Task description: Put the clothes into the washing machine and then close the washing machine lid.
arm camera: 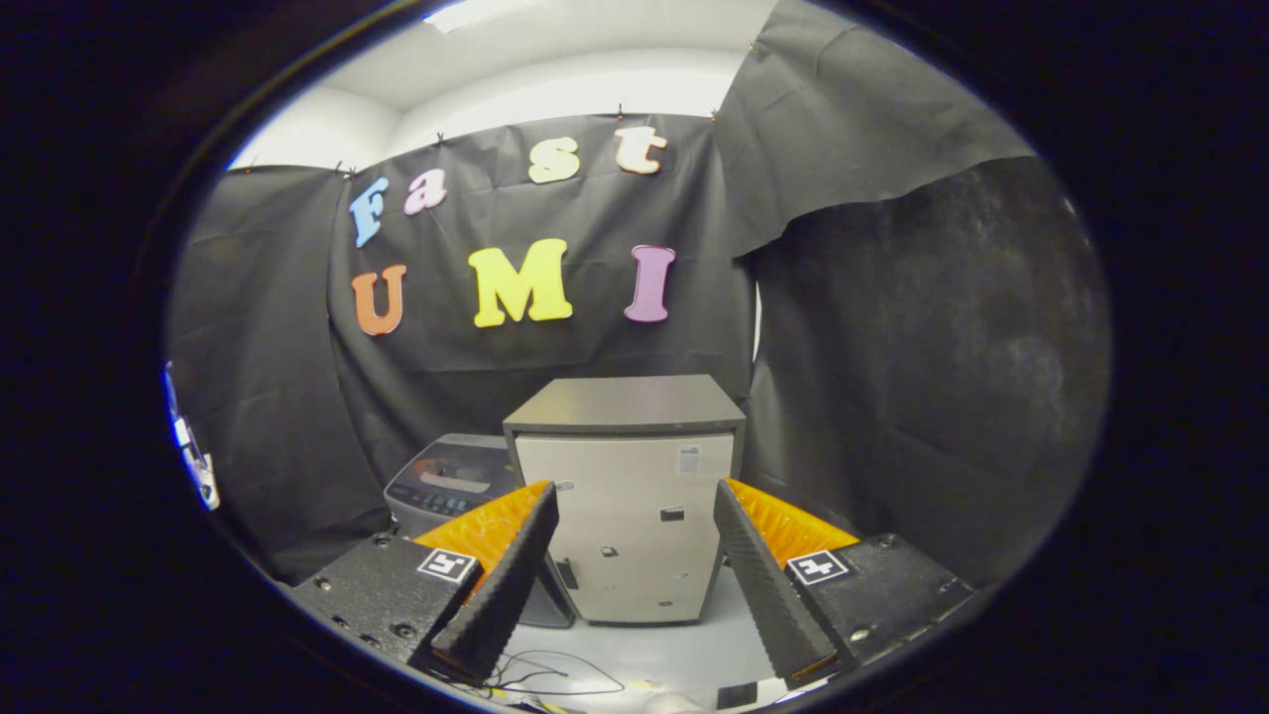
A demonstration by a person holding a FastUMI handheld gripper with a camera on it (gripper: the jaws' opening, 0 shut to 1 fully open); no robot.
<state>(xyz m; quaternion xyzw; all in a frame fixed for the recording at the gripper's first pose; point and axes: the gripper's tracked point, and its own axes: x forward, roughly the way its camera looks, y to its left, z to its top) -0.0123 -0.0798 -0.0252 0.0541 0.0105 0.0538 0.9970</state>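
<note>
Two spread, empty fingers (501, 585) of the hand-held gripper (634, 585), beige cabinet (627, 526) ahead, washing machine (451, 481) half-hidden beside it.

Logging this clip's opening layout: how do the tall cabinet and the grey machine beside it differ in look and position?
The cabinet is taller, boxy, with a dark flat top and pale front; the washing machine is lower, grey, with a control panel on top. The cabinet stands straight ahead, framed between the open gripper's fingers; the washing machine sits beside it, partly behind one finger. Both stand on the floor against the black cloth wall.
</note>
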